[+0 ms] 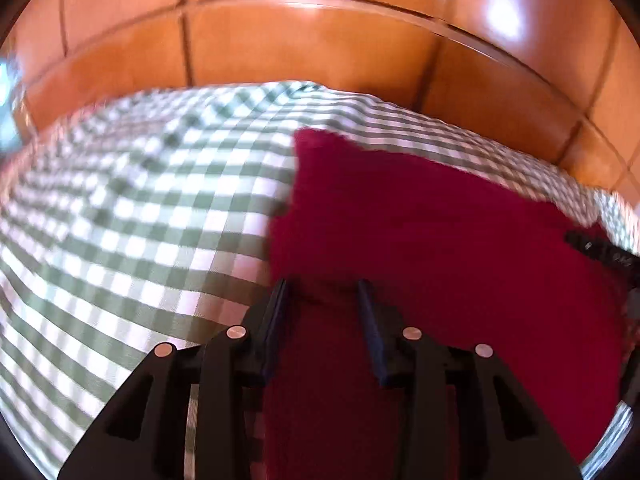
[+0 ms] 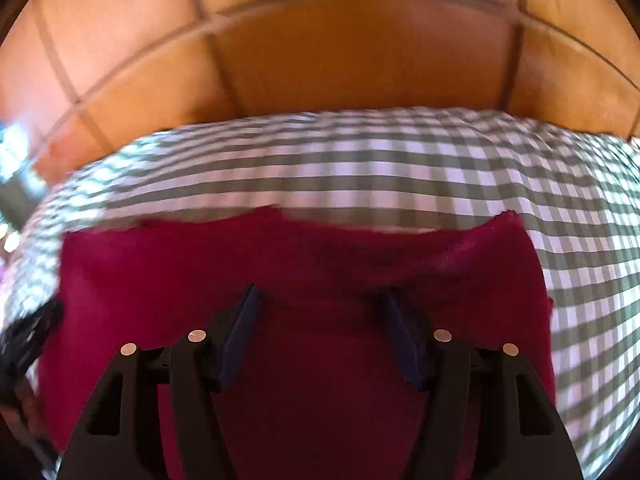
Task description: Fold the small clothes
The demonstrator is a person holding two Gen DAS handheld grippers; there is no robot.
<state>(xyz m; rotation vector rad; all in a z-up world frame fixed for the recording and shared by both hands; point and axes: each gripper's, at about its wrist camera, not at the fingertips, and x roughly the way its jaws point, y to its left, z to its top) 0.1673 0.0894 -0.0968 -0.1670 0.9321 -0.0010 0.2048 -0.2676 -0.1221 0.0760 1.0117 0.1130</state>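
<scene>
We see a dark red, soft-looking garment [image 2: 304, 264] lying on a green-and-white checked cloth [image 1: 132, 208], with orange floor tiles [image 2: 360, 60] beyond. Our left gripper [image 1: 325, 286] and right gripper [image 2: 318, 294] both hover over it with jaws parted, apparently grasping nothing, though both views are blurred.

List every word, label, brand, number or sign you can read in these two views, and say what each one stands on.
None can be read. The red garment, the checked cloth and the wooden panels carry no print. The left tongs and right tongs show only plain metal pins. Pale marks on the black piece at the edge are too blurred to read.
</scene>
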